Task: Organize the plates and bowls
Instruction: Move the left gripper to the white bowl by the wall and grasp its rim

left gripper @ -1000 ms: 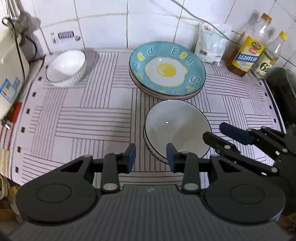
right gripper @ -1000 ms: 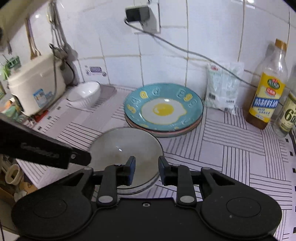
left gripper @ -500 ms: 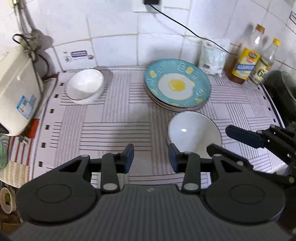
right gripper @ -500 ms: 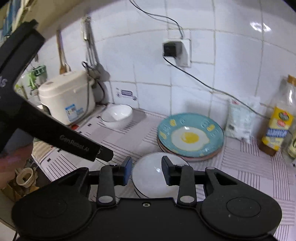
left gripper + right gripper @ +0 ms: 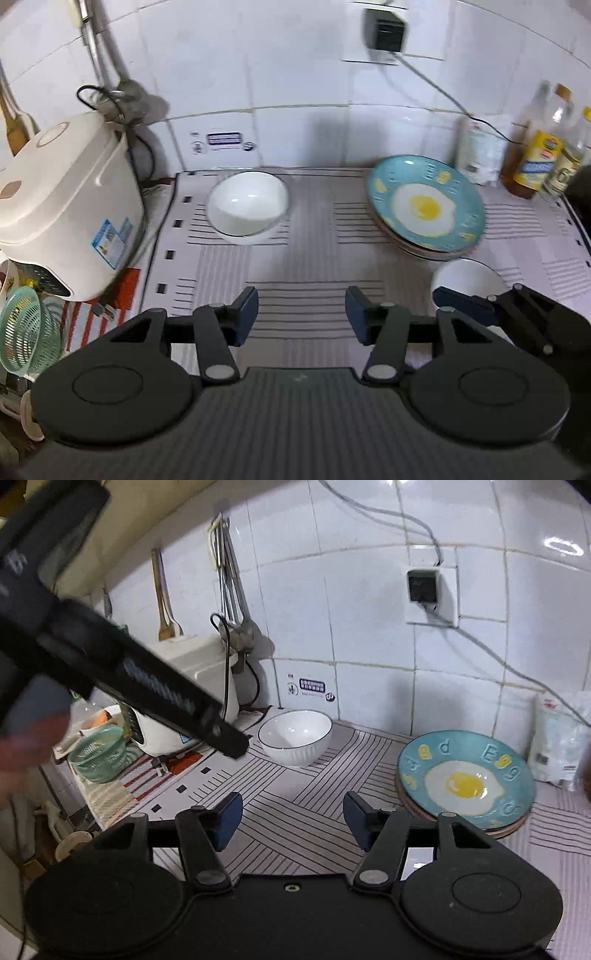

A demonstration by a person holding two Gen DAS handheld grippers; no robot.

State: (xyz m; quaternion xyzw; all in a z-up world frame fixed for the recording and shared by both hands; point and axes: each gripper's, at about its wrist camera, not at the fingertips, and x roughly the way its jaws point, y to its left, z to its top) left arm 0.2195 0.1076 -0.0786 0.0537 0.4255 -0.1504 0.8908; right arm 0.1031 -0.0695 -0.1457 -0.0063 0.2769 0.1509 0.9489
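Note:
A white bowl [image 5: 248, 206] stands at the back left of the striped mat; it also shows in the right wrist view [image 5: 295, 736]. A blue fried-egg plate [image 5: 425, 206] tops a plate stack at the back right, also in the right wrist view [image 5: 466, 777]. A stack of white dark-rimmed bowls [image 5: 467, 278] sits in front of it, partly hidden by the right gripper. My left gripper [image 5: 301, 315] is open and empty above the mat. My right gripper [image 5: 292, 821] is open and empty, well back from the white bowl.
A white rice cooker [image 5: 62, 206] stands at the left with a green basket [image 5: 22, 332] beside it. Oil bottles [image 5: 535, 162] and a white bag [image 5: 476, 155] stand by the back right wall. Utensils [image 5: 229, 576] hang on the tiled wall.
Both grippers have pulled back, risen and swung left, away from the dark-rimmed bowl stack. Both jaws have opened wider. The white bowl at the back left is now nearer centre.

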